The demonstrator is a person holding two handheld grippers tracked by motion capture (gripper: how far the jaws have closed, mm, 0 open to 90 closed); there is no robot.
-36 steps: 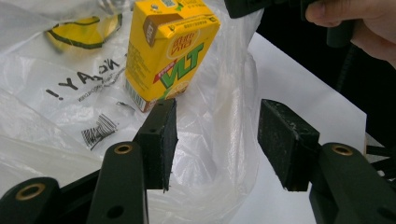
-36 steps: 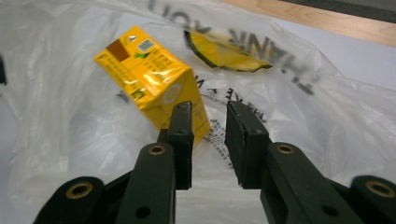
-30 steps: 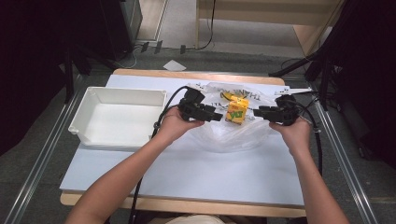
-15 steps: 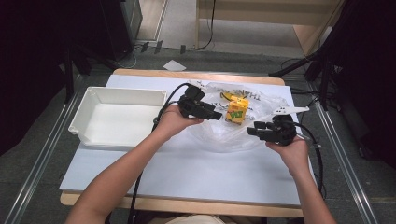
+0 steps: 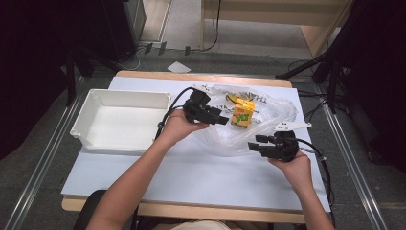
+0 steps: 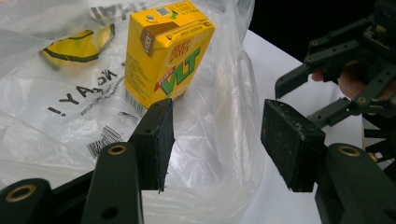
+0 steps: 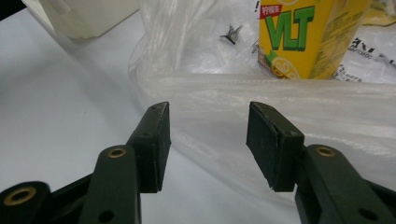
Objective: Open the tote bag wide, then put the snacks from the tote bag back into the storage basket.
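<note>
One pale blue table (image 5: 191,177) with wood edge sitting centre frame, grey floor around, white plastic tray (image 5: 119,122) at left. Crinkled clear bag (image 5: 268,120) holding boxy yellow carton (image 5: 243,114). Left gripper (image 5: 221,120) and right gripper (image 5: 253,146): jaws just opening, standing wide, empty; carton lying beyond left jaws, bag edge before right jaws.

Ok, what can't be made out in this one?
- High view: the print on the yellow carton is too small to read.
- Both gripper views: the plastic bag wall veils the carton's base.
- Left gripper view: the yellow-and-black thing is blurred by bag film and can't be identified.
</note>
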